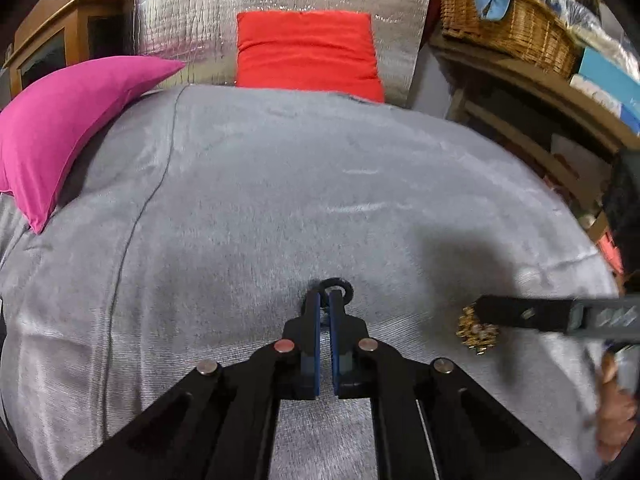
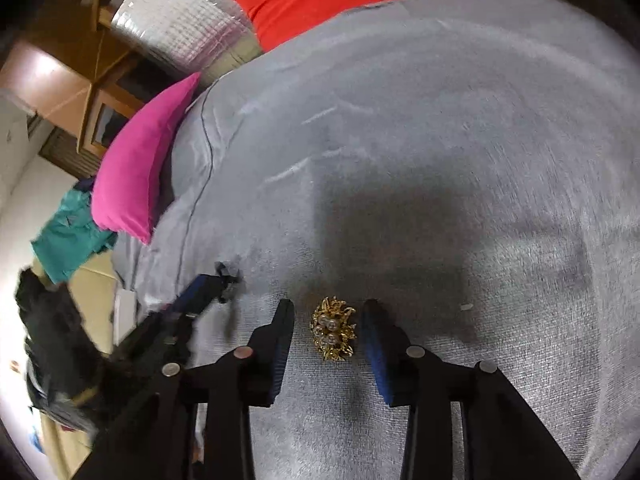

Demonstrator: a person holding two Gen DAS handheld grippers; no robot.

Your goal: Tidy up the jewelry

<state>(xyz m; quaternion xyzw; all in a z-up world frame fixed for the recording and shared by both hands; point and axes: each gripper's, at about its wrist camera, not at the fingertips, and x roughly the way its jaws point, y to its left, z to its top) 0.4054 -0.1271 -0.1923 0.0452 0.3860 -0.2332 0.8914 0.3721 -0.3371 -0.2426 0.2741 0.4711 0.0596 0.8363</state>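
My left gripper (image 1: pixel 325 300) is shut on a small black ring (image 1: pixel 339 285), held just above the grey bed cover (image 1: pixel 280 184). It also shows in the right wrist view (image 2: pixel 228 276) at the left, blurred. A gold brooch with pearls (image 2: pixel 334 328) lies on the cover. My right gripper (image 2: pixel 328 312) is open with one finger on each side of the brooch, not touching it. In the left wrist view the brooch (image 1: pixel 478 330) sits at the right, partly under the right gripper's finger (image 1: pixel 520 312).
A pink pillow (image 1: pixel 68 120) lies at the left and a red pillow (image 1: pixel 308 52) at the back against a silver foil sheet (image 1: pixel 280 0). A wooden shelf with a wicker basket (image 1: pixel 508 24) stands right. Teal cloth (image 2: pixel 68 232) lies off the bed's left.
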